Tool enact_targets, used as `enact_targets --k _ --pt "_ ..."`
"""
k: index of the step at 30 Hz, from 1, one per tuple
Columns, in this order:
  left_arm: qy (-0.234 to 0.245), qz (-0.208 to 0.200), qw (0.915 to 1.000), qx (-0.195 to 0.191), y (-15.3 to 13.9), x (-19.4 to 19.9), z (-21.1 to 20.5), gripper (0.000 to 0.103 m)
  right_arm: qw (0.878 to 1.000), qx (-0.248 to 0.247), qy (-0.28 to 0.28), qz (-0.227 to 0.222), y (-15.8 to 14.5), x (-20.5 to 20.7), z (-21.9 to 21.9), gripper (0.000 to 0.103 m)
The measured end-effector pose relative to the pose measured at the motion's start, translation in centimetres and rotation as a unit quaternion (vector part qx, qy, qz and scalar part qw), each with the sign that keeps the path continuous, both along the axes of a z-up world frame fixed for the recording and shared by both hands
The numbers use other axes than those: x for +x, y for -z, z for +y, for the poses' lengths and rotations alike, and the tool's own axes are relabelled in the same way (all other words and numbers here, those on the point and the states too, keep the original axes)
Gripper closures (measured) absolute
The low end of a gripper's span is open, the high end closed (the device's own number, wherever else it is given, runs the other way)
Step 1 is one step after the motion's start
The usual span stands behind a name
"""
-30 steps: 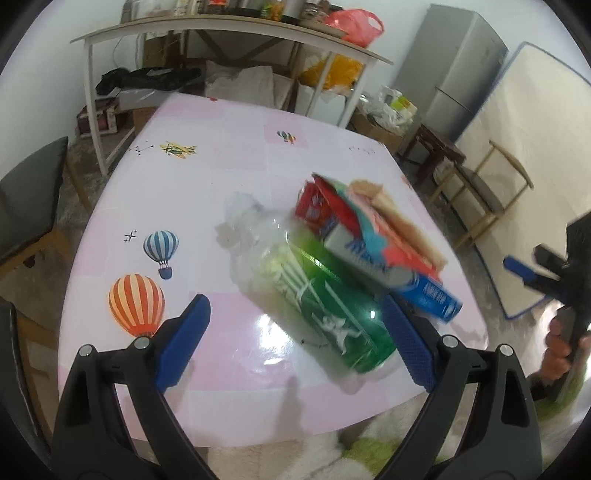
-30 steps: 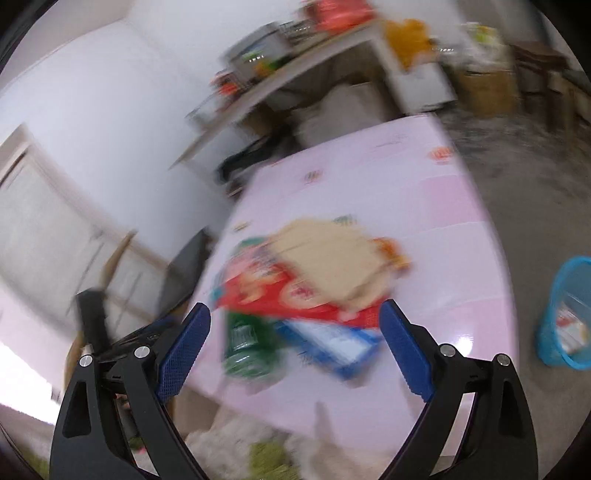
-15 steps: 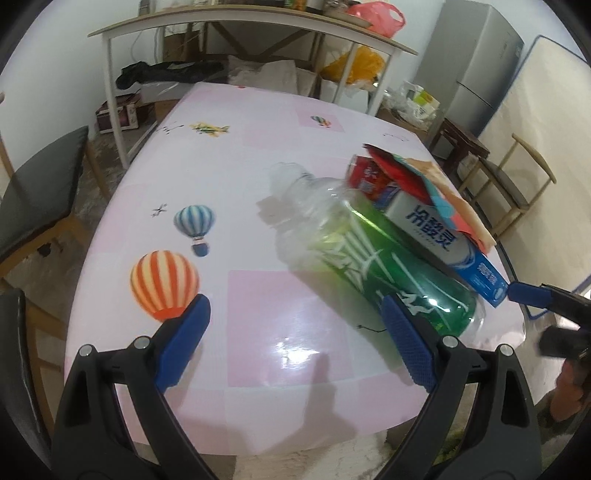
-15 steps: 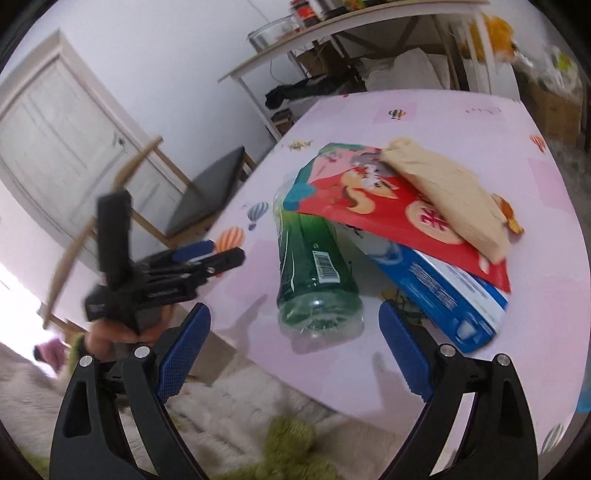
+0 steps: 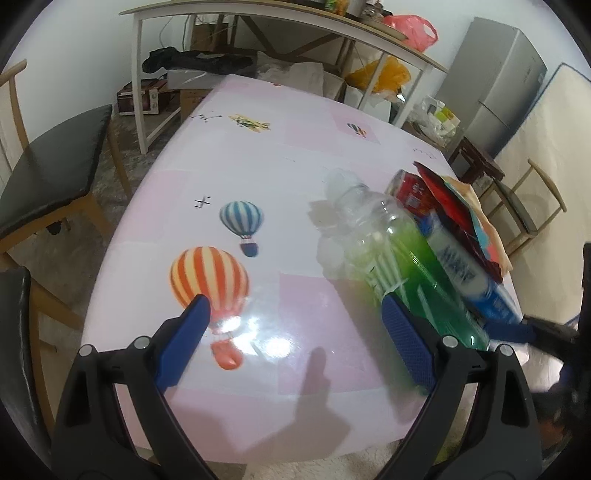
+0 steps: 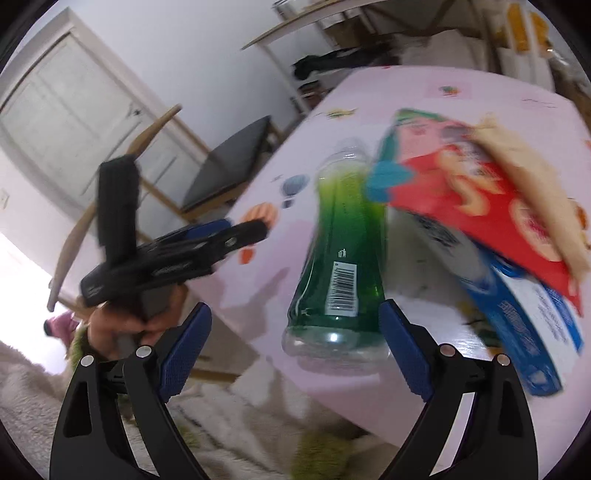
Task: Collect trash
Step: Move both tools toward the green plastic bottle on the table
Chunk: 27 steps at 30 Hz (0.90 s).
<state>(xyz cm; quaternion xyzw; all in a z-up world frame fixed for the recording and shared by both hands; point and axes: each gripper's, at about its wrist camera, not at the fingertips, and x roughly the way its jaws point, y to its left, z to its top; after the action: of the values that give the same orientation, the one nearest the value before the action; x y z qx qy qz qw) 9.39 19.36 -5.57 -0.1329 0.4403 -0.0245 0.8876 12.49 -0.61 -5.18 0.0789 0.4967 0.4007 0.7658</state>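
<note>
A green plastic bottle (image 5: 406, 266) lies on its side on the pink table (image 5: 258, 162). Beside it are a red can (image 5: 410, 192), a blue box (image 5: 465, 269), a red snack packet (image 5: 454, 206) and a tan paper bag (image 5: 487, 229). My left gripper (image 5: 293, 317) is open over bare tabletop, with the bottle at its right finger. My right gripper (image 6: 293, 325) is open just off the table edge. The bottle (image 6: 340, 251) has its base pointing between the right gripper's fingers. The red packet (image 6: 461, 184) and the tan bag (image 6: 528, 177) rest on the blue box (image 6: 517, 306).
A hand (image 6: 136, 321) holds the left gripper (image 6: 243, 229) near the table's corner. A black-seated chair (image 5: 48, 173) stands left of the table, a wooden chair (image 5: 528, 206) right. A white desk (image 5: 258, 22) and a grey fridge (image 5: 498, 85) stand behind. Shaggy rug (image 6: 37, 387) covers the floor.
The left gripper has shifted left, so the trash pile now sits at the right of its view. The right gripper has come closer to the bottle's base. Both stay open.
</note>
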Motion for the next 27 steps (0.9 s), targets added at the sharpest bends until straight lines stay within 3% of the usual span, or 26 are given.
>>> enact_targets --k 5,10,14,17,20,24,27 --pt "-0.006 0.003 0.9999 -0.012 0.1 0.5 0.9 0.013 0.999 0.027 -0.019 0.017 0.2 -0.1 0.6 0.013" --pt "0.002 -0.003 0.9998 -0.02 -0.2 1.0 1.2 0.013 0.997 0.071 -0.03 -0.014 -2.9 -1.1 -2.0 0.013" --pt "0.009 -0.009 0.9997 -0.022 -0.3 1.5 1.2 0.013 0.993 0.091 0.029 -0.062 -6.0 -0.9 -7.0 0.013" --pt "0.013 -0.003 0.9997 -0.021 -0.1 2.0 1.2 0.013 0.986 0.059 0.127 -0.089 -6.9 0.5 -11.6 0.013" --pt "0.014 -0.003 0.9995 -0.027 -0.1 2.3 1.1 0.013 0.978 0.003 0.189 -0.087 -6.2 2.6 -14.0 0.013" --pt "0.023 0.001 0.9991 -0.037 0.2 2.5 0.3 0.013 0.973 -0.075 0.2 -0.089 -4.6 5.6 -13.4 0.021" --pt "0.024 0.002 0.9986 -0.046 0.4 2.7 0.0 0.013 0.975 -0.093 0.182 -0.082 -3.7 7.4 -12.6 0.024"
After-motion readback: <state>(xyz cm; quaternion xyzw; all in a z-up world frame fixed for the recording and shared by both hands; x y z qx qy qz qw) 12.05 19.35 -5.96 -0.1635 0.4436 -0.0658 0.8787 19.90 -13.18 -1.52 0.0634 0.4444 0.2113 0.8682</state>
